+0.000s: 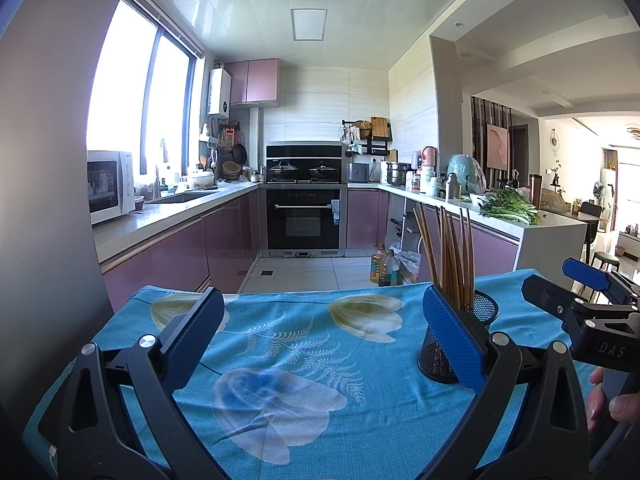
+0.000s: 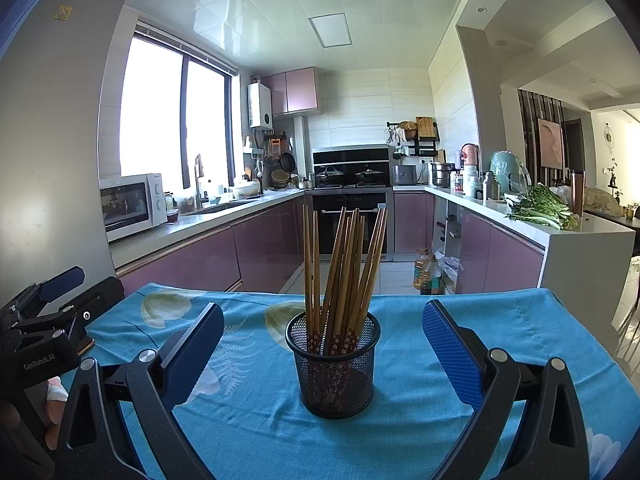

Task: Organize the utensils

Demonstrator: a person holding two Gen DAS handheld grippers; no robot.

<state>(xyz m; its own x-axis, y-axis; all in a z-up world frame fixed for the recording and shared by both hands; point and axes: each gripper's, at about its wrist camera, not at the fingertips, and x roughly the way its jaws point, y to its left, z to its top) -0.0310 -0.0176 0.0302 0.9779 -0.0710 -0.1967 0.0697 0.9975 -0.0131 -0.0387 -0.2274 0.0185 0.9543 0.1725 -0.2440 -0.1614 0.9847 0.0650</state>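
A black mesh cup (image 2: 334, 364) stands upright on the blue flowered tablecloth (image 2: 400, 432), holding several wooden chopsticks (image 2: 344, 268) with red patterned ends down. My right gripper (image 2: 323, 344) is open, its blue pads on either side of the cup and apart from it. In the left wrist view the same cup (image 1: 460, 336) and chopsticks (image 1: 448, 256) stand just behind my left gripper's right pad. My left gripper (image 1: 323, 336) is open over bare cloth with nothing between its fingers. Each gripper shows at the edge of the other's view.
The table's far edge (image 2: 360, 294) drops to a tiled kitchen floor with oil bottles (image 2: 428, 272). Pink cabinets, an oven, a microwave (image 2: 132, 204) and a counter with greens (image 2: 540, 208) lie beyond. A person's fingers (image 1: 616, 404) hold the right gripper's handle.
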